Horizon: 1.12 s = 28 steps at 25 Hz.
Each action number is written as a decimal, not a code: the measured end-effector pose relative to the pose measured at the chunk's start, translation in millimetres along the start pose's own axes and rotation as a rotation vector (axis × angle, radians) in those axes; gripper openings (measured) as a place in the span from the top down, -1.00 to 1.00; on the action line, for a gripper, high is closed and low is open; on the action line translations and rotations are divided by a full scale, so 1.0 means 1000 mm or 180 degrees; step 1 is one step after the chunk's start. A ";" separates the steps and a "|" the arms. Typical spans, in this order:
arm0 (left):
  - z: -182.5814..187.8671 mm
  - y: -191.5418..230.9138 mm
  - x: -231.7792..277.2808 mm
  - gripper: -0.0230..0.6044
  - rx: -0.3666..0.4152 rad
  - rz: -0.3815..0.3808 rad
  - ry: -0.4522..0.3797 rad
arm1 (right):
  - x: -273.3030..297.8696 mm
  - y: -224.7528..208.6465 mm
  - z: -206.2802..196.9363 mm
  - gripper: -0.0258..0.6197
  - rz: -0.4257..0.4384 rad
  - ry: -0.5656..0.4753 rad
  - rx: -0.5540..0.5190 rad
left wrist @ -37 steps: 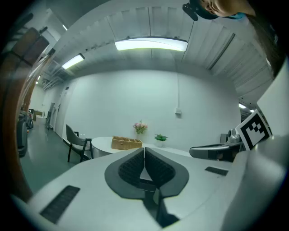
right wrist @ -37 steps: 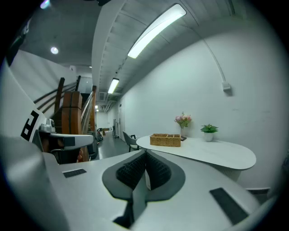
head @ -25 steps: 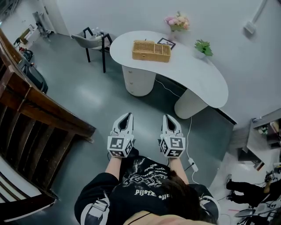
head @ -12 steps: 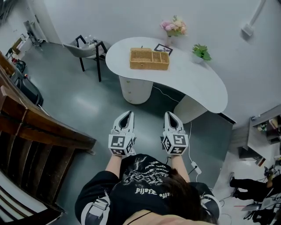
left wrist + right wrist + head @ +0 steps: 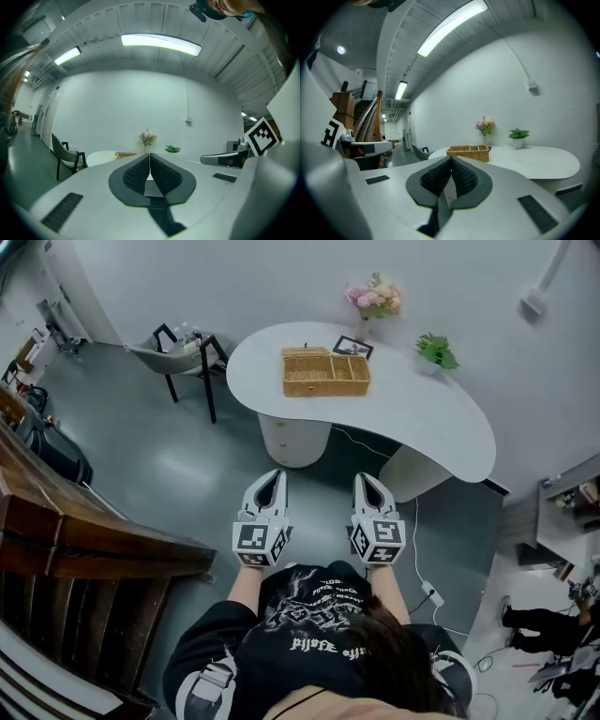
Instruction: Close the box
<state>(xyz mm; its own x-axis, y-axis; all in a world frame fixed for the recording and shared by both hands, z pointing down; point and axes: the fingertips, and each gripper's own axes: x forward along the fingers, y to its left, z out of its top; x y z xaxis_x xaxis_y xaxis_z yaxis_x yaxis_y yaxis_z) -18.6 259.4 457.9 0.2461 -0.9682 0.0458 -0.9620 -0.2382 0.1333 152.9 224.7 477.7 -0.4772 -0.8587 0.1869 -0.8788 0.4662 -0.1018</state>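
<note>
My left gripper [image 5: 272,476] and right gripper [image 5: 368,479], both clenched on nothing, point toward the table [image 5: 422,423]. The wicker box [image 5: 325,371] sits open on it, well apart. Approach stage: next, I judge, step up to the table.

Inside the wicker box [image 5: 325,371], details are too small to tell.

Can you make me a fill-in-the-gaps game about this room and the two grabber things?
The wicker box sits on the white ____.
The potted plant has ____ leaves.
Both the left gripper and the right gripper have their jaws ____.
Missing words: table; green; shut.
</note>
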 end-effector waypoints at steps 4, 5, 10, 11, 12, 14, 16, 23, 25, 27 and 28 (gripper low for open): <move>-0.005 0.010 0.007 0.85 -0.0023 0.0000 0.0035 | 0.012 0.003 -0.002 0.84 -0.0014 0.0051 -0.0006; -0.006 0.011 0.010 0.85 -0.0025 0.0008 0.0043 | 0.016 0.002 -0.002 0.84 -0.0015 0.0060 -0.0010; -0.010 0.016 0.029 0.85 -0.0034 0.0048 0.0078 | 0.040 -0.012 0.000 0.84 0.0015 0.0056 0.0024; -0.011 0.017 0.034 0.85 -0.0035 0.0061 0.0083 | 0.047 -0.015 0.001 0.84 0.0032 0.0053 0.0033; -0.013 0.019 0.039 0.84 -0.0032 0.0077 0.0091 | 0.054 -0.018 0.000 0.84 0.0050 0.0059 0.0036; -0.016 0.022 0.051 0.84 -0.0024 0.0109 0.0123 | 0.072 -0.024 -0.001 0.84 0.0087 0.0105 0.0032; -0.016 0.024 0.066 0.85 -0.0043 0.0129 0.0146 | 0.091 -0.032 -0.001 0.84 0.0130 0.0159 0.0027; -0.012 0.046 0.137 0.85 -0.0094 0.0244 0.0183 | 0.170 -0.060 0.015 0.84 0.0297 0.0238 0.0003; -0.012 0.053 0.158 0.85 -0.0111 0.0288 0.0199 | 0.192 -0.067 0.019 0.84 0.0351 0.0253 0.0018; -0.010 0.059 0.181 0.85 -0.0125 0.0333 0.0204 | 0.213 -0.076 0.023 0.84 0.0405 0.0263 0.0026; -0.009 0.061 0.191 0.85 -0.0130 0.0357 0.0204 | 0.223 -0.081 0.026 0.84 0.0430 0.0266 0.0031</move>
<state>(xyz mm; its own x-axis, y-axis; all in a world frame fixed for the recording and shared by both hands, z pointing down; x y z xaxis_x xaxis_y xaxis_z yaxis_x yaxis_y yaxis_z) -29.6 60.0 483.8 0.1456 -0.9813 0.1257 -0.9786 -0.1242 0.1638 117.9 -10.3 502.4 -0.5899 -0.7673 0.2515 -0.8067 0.5740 -0.1408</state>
